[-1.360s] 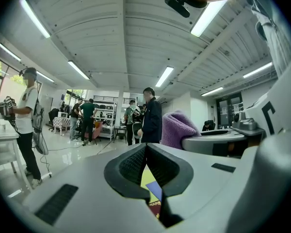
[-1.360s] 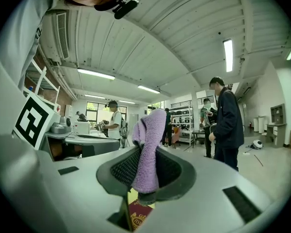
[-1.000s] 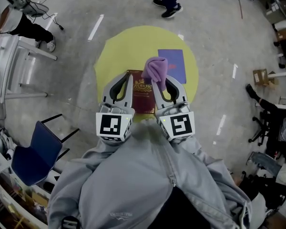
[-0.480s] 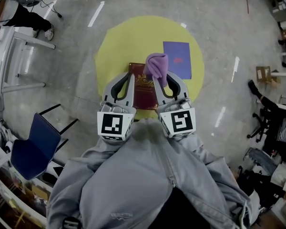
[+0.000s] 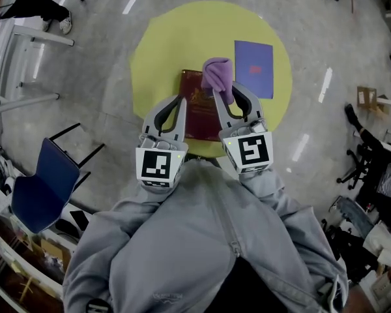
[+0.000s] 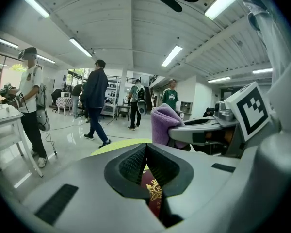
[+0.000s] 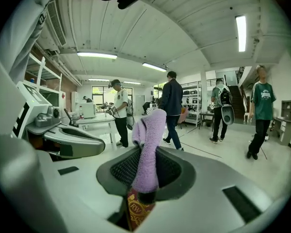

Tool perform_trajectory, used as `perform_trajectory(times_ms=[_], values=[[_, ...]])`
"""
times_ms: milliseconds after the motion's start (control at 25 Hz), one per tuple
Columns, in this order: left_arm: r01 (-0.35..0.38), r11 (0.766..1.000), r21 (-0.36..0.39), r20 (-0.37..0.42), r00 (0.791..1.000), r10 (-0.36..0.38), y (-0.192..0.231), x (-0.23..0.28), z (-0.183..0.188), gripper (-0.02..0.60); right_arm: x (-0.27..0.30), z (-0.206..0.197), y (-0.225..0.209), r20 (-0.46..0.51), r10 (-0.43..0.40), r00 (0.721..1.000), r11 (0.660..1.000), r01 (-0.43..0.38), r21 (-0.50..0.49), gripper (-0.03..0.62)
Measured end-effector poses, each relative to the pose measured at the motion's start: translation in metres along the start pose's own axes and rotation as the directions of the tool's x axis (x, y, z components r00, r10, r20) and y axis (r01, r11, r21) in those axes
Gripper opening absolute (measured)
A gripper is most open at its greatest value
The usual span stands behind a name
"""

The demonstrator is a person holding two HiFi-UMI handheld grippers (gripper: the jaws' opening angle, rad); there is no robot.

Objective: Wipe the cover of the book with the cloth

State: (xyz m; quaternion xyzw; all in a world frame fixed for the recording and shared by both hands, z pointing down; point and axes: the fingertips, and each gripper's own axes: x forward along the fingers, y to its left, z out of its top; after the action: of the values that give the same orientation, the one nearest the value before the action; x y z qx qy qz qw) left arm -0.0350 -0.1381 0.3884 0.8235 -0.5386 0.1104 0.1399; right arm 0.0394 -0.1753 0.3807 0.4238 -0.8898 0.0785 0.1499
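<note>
The right claw [image 7: 144, 155] is clamped on a purple cloth [image 7: 150, 130], which is pinched between the dark ribbed pads and bunches out beyond the tips in a soft fold. Just under the pinched end, the dark red book [image 7: 136, 210] shows through the gap, with its gold crest in sight. The left claw [image 6: 145, 152] has its jaws drawn together with nothing between them, and the same red cover shows below them. In the head view both claws are side by side and point away from the person. The left one lies over the book's left edge and the right one over its right side, with the cloth bunched above the book's far right corner. I cannot tell whether the cloth touches the cover. The book lies flat, near the middle of a round yellow tabletop [image 5: 163, 51]. A blue-purple sheet [image 5: 253, 59] lies flat on the same tabletop, to the right of the book and a little apart from it. Each claw carries a cube with a black-and-white square marker, and behind the cubes are the person's grey sleeves [image 5: 202, 240]. To the left, on the grey floor, is a blue chair [image 5: 42, 188]. In both gripper views several people stand or walk in the hall beyond.
</note>
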Motion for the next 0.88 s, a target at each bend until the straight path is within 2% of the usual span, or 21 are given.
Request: perform_trajectory(times_ms=[280, 440, 560, 680, 880], values=[[-0.011, 1.000, -0.016, -0.081, 0.997, 0.010, 0.009, 0.009, -0.053, 0.018, 0.031, -0.034, 0.003, -0.068, 0.067, 0.995, 0.996, -0.070, -0.047, 0.087], [-0.012, 0.999, -0.031, -0.174, 0.985, 0.006, 0.012, 0.012, -0.086, 0.018, 0.048, -0.048, 0.005, -0.105, 0.110, 0.988, 0.988, -0.120, -0.093, 0.087], [-0.010, 0.999, -0.047, -0.215, 0.977, -0.001, 0.013, 0.011, -0.101, 0.018, 0.055, -0.056, 0.010, -0.146, 0.143, 0.979, 0.976, -0.164, -0.142, 0.087], [-0.010, 0.998, -0.055, -0.241, 0.970, -0.003, 0.014, 0.007, -0.111, 0.018, 0.064, -0.068, 0.017, -0.224, 0.180, 0.958, 0.957, -0.223, -0.186, 0.087], [-0.019, 0.997, -0.069, -0.267, 0.964, 0.000, 0.016, 0.003, -0.120, 0.018, 0.079, -0.088, 0.026, -0.385, 0.243, 0.890, 0.910, -0.346, -0.226, 0.087]])
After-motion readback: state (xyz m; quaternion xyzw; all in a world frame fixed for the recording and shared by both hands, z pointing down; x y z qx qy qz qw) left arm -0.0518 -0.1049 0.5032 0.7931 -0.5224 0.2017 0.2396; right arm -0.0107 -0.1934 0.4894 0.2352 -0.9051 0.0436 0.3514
